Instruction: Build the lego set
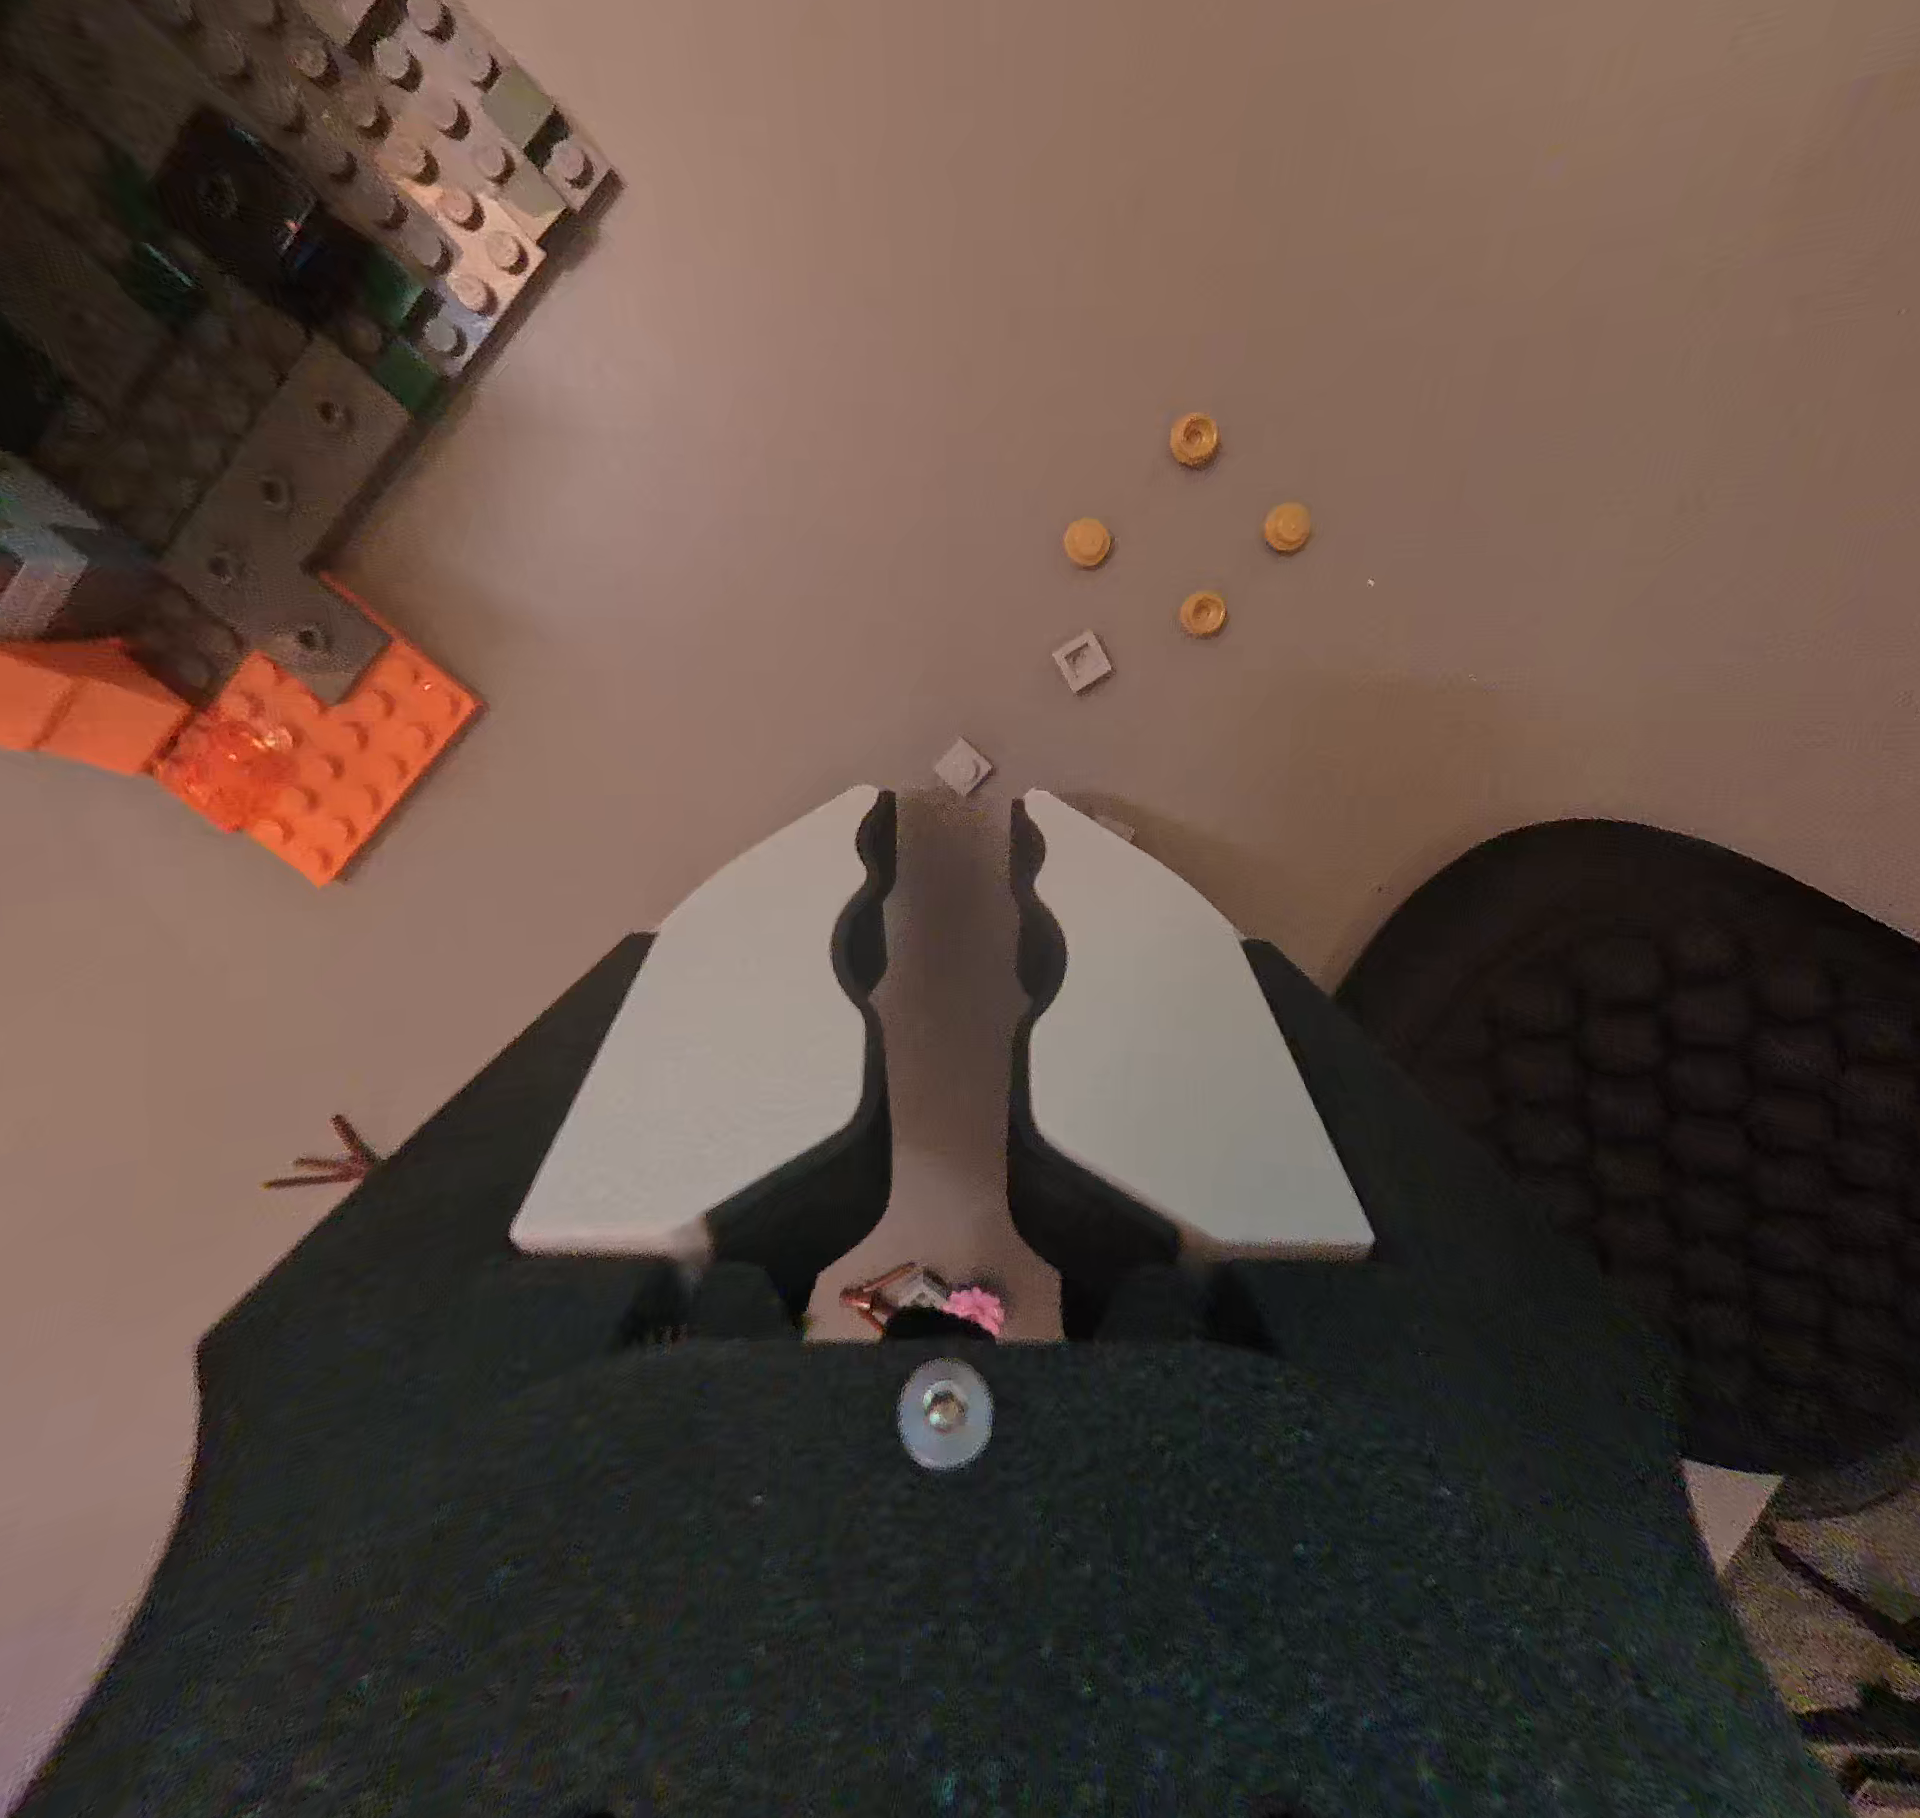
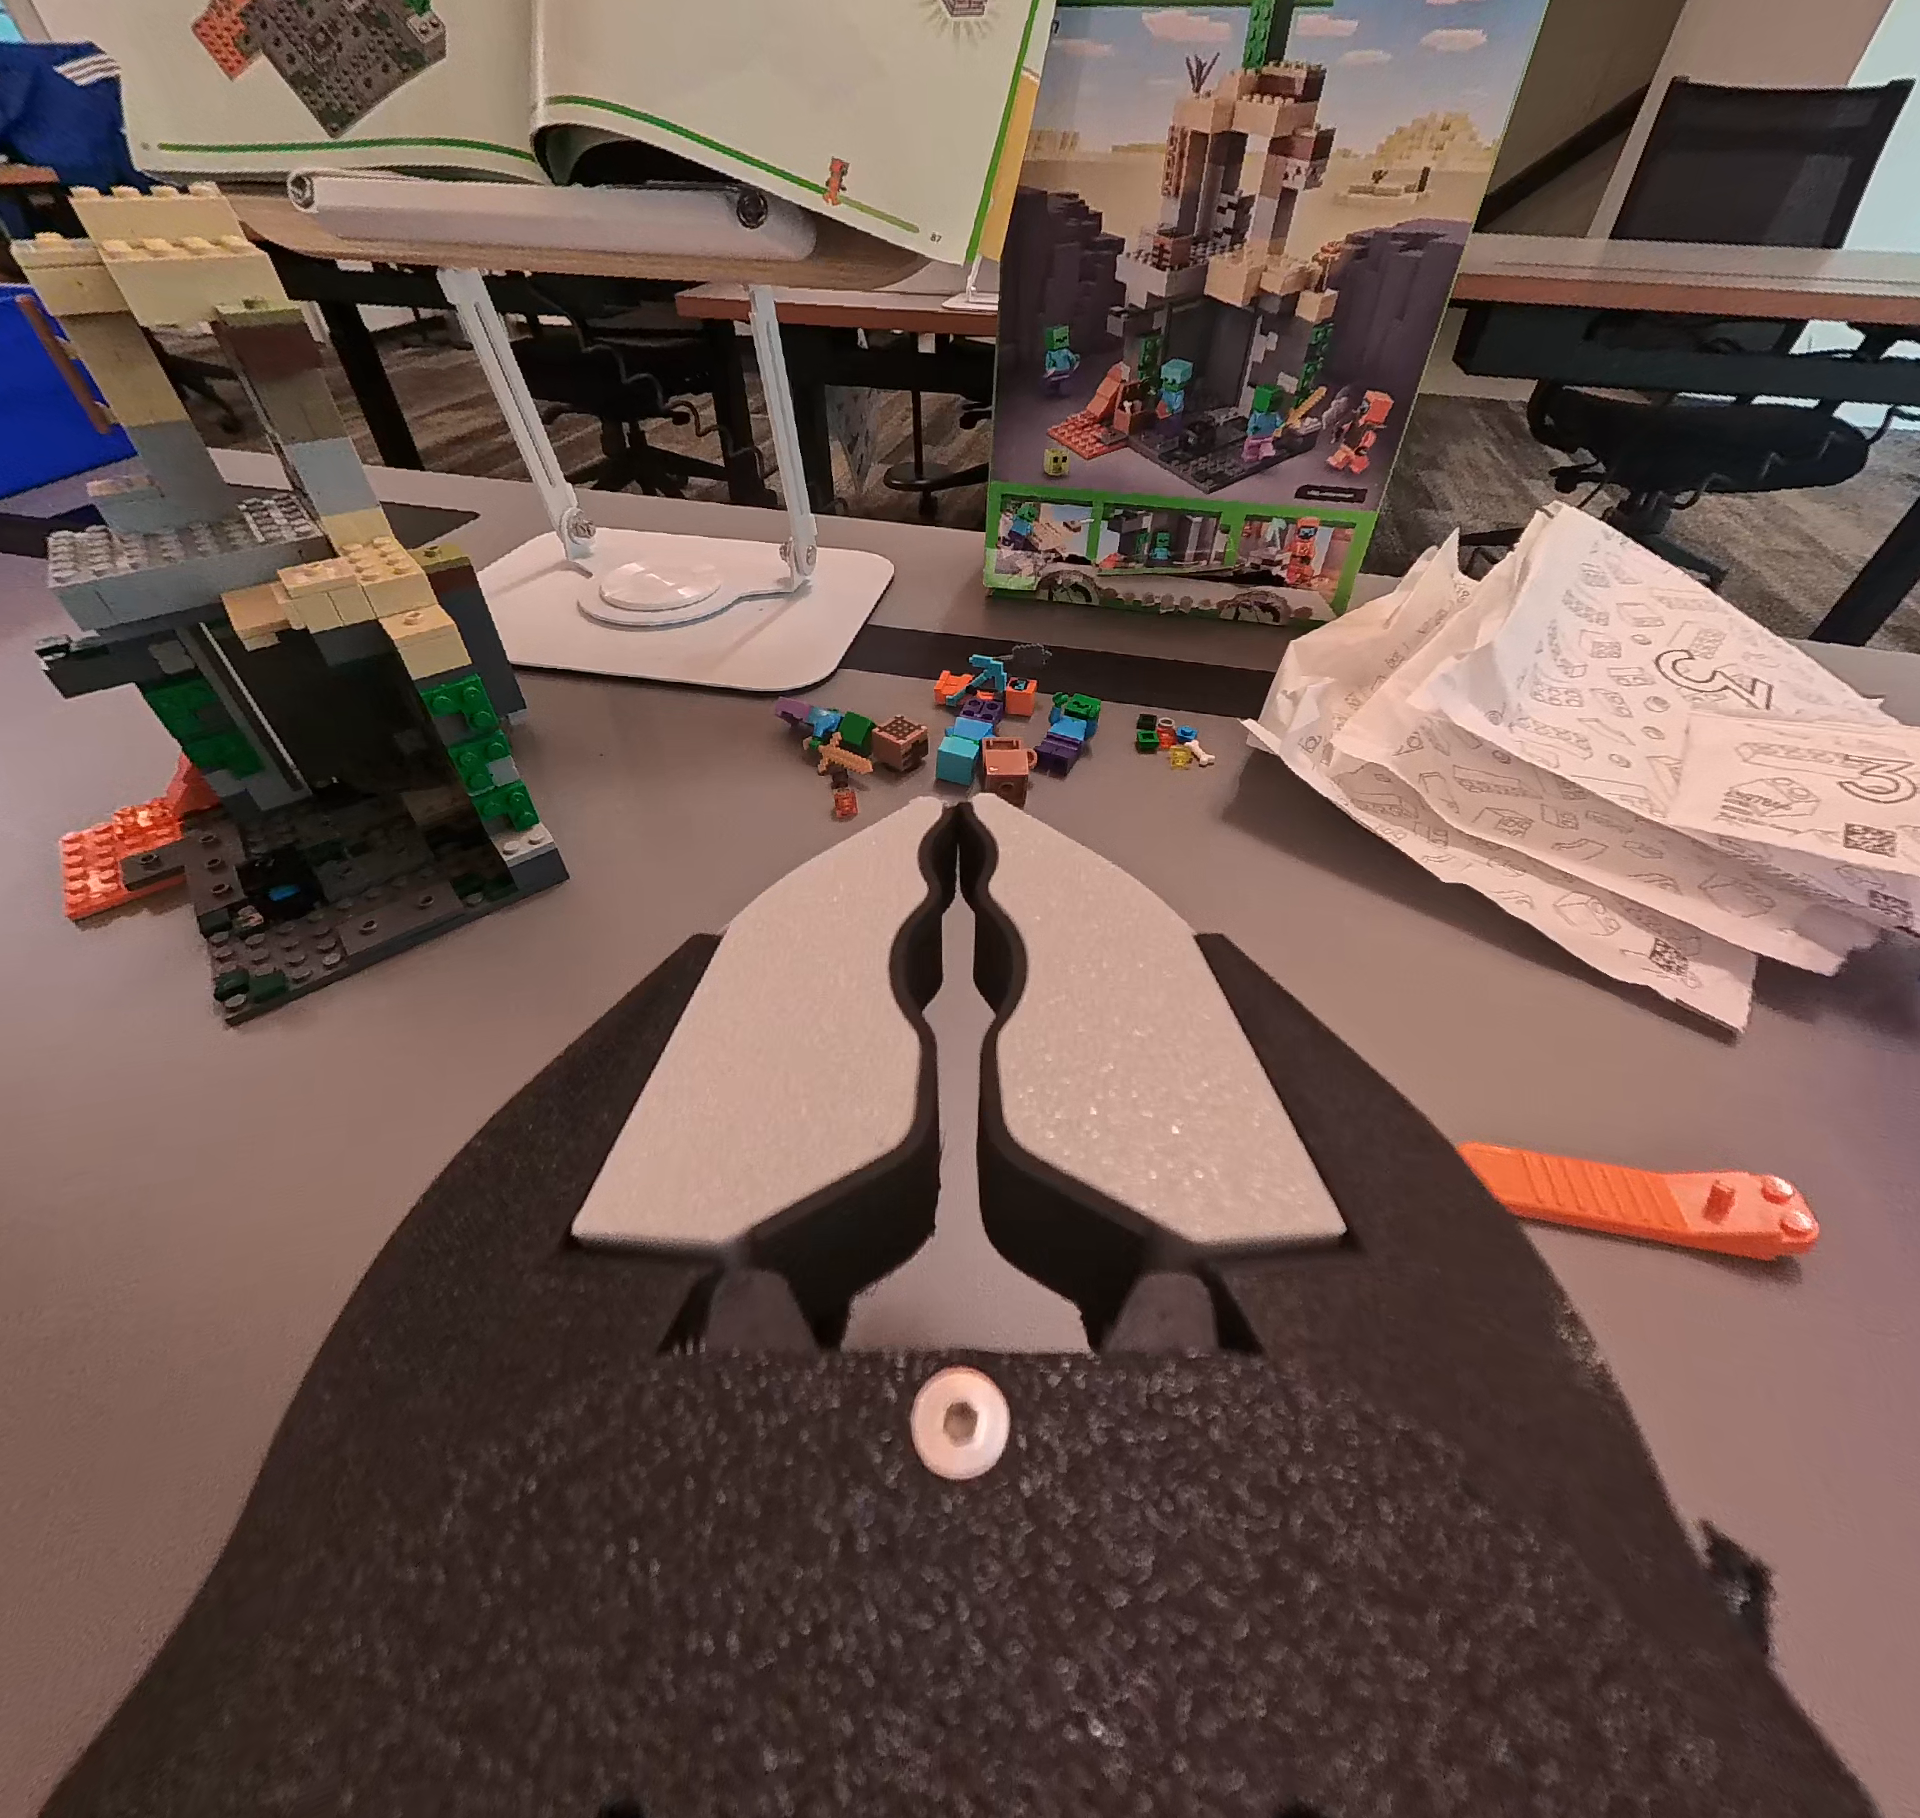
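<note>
The left gripper [image 1: 954, 807] hung, jaws narrowly parted and empty, just short of a small grey plate [image 1: 962, 766] on the desk [image 1: 831, 314]; the right gripper [image 2: 958, 812] sat closed, empty. Picking up that plate looked next, for the partly built model [image 1: 260, 314] well apart.

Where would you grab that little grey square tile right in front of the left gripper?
Probably from straight above, pinching two opposite flat sides of the grey square tile. It lies flat on the table, so only its thin edges offer a hold. The left gripper is open, jaws just short of it.
</note>
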Motion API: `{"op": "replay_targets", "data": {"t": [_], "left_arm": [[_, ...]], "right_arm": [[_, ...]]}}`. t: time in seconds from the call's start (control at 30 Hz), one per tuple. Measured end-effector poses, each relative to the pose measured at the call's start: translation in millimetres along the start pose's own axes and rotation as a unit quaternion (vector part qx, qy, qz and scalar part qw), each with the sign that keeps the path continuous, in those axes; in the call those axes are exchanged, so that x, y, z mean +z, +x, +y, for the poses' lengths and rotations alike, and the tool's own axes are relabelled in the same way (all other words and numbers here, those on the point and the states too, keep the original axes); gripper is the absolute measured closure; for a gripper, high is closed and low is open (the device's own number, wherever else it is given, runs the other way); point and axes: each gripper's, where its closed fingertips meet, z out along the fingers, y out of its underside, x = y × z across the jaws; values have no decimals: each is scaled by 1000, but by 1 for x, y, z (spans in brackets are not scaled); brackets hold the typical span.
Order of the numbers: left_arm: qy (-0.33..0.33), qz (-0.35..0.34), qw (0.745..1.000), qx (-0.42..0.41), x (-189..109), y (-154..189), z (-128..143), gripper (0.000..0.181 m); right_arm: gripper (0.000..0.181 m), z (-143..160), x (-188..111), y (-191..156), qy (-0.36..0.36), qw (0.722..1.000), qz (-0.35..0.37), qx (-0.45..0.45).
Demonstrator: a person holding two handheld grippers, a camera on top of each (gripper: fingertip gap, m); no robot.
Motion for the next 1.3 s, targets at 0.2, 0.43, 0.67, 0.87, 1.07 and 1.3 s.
{"op": "replay_targets", "data": {"t": [0.2,0.43,0.67,0.87,1.07,1.3], "left_arm": [[21,-59,997,-38,-36,-27,20,163],[15,-112,984,-138,-79,-89,82,162],[-29,-69,983,-166,-51,-98,127,159],[-48,-54,984,-160,-42,-92,138,160],[-51,-48,984,-165,-34,-91,141,167],[-50,-45,983,-170,-34,-92,141,171]], "right_arm": [[181,0,0,0,0,1000,-1,2],[181,1,1,-2,-2,1000,-4,0],[181,-1,-1,2,3,1000,4,2],[181,1,-1,2,-1,1000,3,2],[181,1,-1,3,-1,1000,4,2],[181,1,-1,3,0,1000,4,3]]}}
